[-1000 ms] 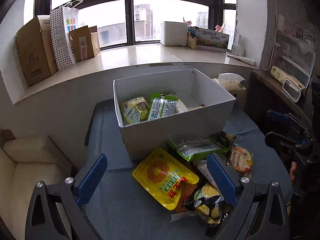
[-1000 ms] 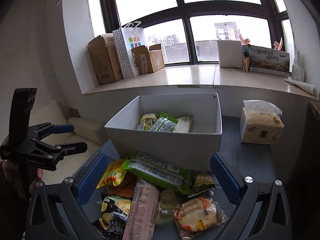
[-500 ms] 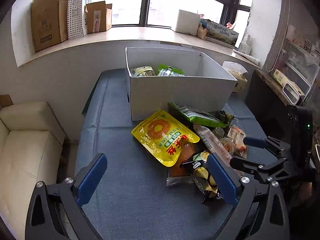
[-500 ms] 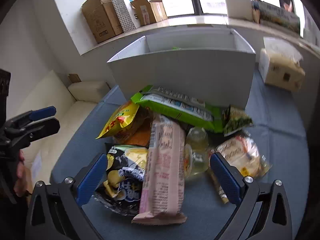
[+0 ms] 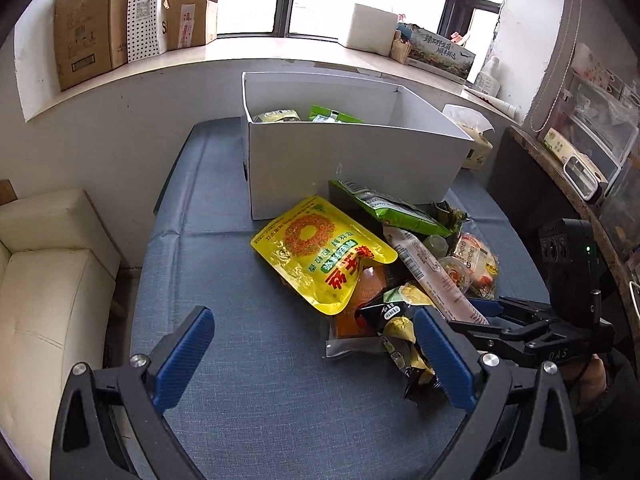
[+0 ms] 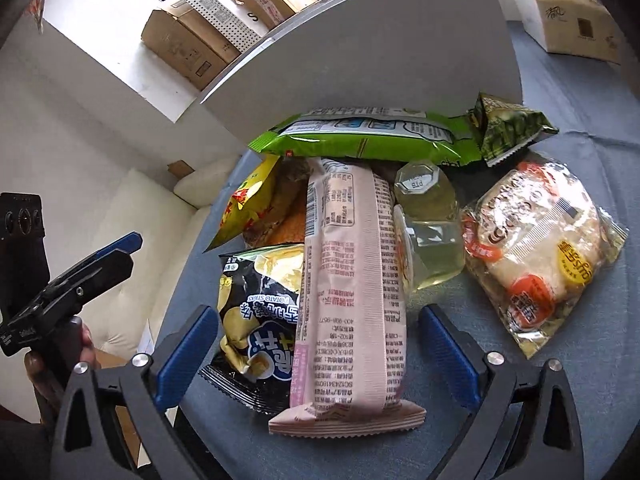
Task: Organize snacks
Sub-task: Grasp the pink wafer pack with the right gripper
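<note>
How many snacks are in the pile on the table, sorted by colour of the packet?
Yellow bag: 1
Green packets, long and small: 2
Pink packet: 1
Black chips bag: 1
Orange packet: 1
Clear jelly cups: 2
Clear bread bag: 1
Total: 9

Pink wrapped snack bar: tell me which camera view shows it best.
The right wrist view: the pink snack bar fills the centre, full length, print legible, between the open right tool's fingers. The left wrist view shows it small, at an angle, among the pile.
</note>
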Tool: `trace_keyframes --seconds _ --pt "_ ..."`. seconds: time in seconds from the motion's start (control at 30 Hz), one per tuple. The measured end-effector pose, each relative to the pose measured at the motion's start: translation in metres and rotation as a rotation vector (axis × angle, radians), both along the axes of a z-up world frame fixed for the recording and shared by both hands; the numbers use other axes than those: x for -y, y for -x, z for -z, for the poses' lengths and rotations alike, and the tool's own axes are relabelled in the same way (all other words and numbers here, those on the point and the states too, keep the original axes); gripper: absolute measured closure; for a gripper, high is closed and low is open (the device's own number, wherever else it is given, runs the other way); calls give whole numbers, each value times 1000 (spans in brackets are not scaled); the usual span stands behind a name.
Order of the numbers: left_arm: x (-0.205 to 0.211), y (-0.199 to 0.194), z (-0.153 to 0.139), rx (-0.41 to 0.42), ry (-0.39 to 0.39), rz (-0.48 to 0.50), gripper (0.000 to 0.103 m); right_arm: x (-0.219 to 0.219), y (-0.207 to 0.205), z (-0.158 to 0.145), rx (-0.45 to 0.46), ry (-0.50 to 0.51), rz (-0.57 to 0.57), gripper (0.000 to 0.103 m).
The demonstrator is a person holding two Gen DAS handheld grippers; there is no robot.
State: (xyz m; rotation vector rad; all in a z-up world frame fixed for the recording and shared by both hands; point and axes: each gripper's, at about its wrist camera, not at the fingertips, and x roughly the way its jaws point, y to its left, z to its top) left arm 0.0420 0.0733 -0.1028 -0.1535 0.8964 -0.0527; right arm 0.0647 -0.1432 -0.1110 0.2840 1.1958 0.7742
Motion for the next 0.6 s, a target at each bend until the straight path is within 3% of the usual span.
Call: trace_keyframes --seconds 0.07,0.1,0.13,0.33,0.6 --pt "0 0 3 -10 -4 -2 1 -3 -1 -1 11 33 -11 25" --pt "0 0 4 -14 -3 -2 1 -4 -1 0 21 67 -17 41" --pt "1 0 6 -19 -1 -3 1 -4 -1 1 23 63 -24 47" --pt "10 -1 15 -48 -11 27 1 2 16 -6 71 71 -55 50" --pt "45 2 18 -68 -38 145 1 41 25 -48 125 -71 29 51"
